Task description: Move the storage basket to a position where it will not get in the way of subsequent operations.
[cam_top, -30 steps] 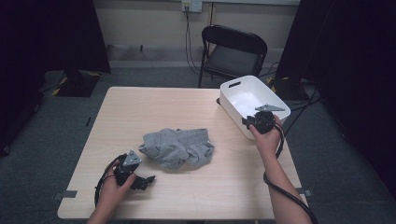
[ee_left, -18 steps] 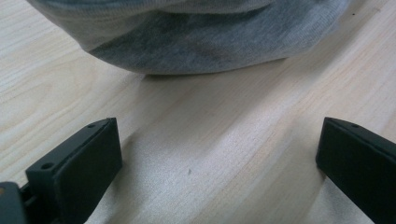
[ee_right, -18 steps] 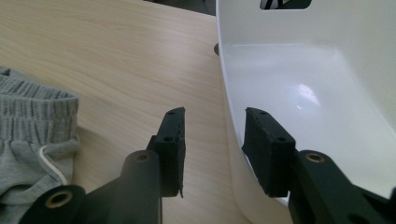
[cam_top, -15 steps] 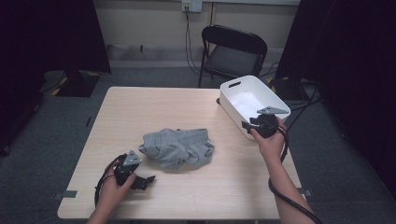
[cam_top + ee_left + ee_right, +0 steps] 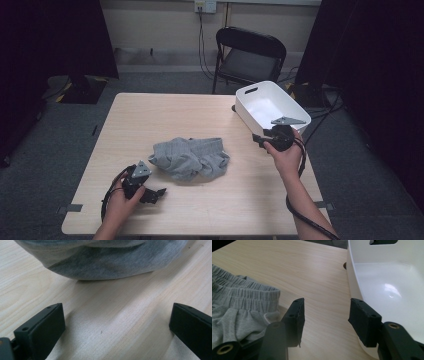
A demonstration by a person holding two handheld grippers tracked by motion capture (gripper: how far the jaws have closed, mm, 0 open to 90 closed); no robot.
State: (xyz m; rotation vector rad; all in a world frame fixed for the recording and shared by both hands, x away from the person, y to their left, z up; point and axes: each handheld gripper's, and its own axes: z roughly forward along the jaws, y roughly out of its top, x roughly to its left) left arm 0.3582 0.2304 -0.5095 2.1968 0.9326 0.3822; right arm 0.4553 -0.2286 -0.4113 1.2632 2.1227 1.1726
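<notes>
Room: dim, dark curtains at both sides, a black folding chair (image 5: 250, 55) behind a pale wooden table (image 5: 175, 110).

High view, garment: crumpled grey shorts (image 5: 190, 158) lie near the table's middle, a little toward your side.

High view, bin: a white tub (image 5: 295, 117) sits at the far right corner, with nothing visible inside.

High view, left: your left gripper (image 5: 155, 192) rests low by the near edge, just short of the cloth, jaws pointing toward it.

High view, right: your right gripper (image 5: 257, 140) hovers in front of the tub, well apart from the shorts, pointing left toward them.

Left gripper view, jaws: spread wide, nothing between them but bare wood; the grey hem (image 5: 105, 265) lies just ahead, untouched.

Right gripper view, jaws: about half apart and just been widening, with nothing between them; the elastic waistband (image 5: 244, 293) is at lower left, the tub wall (image 5: 354, 277) at right.

Step, as I judge it: both grippers are free, so gathering the shorts for the tub comes next.

Advice, left: slide forward along the wood until the hem sits between the pads, then close on a thick fold.

Advice, right: swing across to the waistband, the firmest edge, and open wider first.

Risk: a thin pinch may slip, and loose legs could drag or snag the tub rim.
</notes>
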